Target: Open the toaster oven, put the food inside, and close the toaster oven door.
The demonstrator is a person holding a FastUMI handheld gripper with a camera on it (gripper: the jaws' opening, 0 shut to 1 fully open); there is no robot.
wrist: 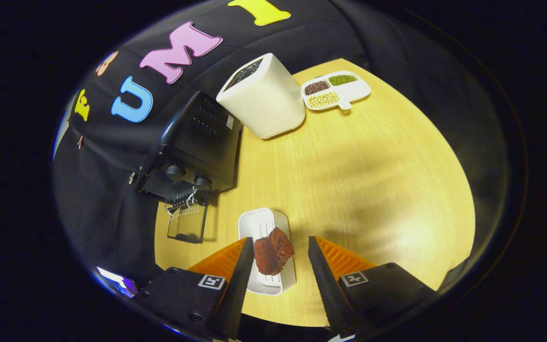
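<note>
Black cloth forms the booth wall behind a pale wooden table [359,180] with a fine straight grain and a rounded edge. Largest item on it is the black toaster oven [197,142], a boxy metal body with a perforated side panel and two round knobs on the front; its glass door [187,223] is dropped open and lies flat on the table, with a wire rack showing at the mouth. Just beside the oven, touching or nearly so, stands a white, smooth-sided container [264,97] with rounded corners and a dark slotted top. Beyond it rests a white divided dish [336,90], its three compartments holding brown, green and pale grains. Nearer, a white rectangular tray [260,223] with a ribbed floor lies with its long axis running from the fingers away toward the white container. On its near half sits the food [273,251], a lumpy dark-red chunk with a rough, glistening surface, elongated along the tray. The gripper [280,249] is spread wide, its ridged fingers [242,266] flanking the food; whether the left one touches it cannot be told.
</note>
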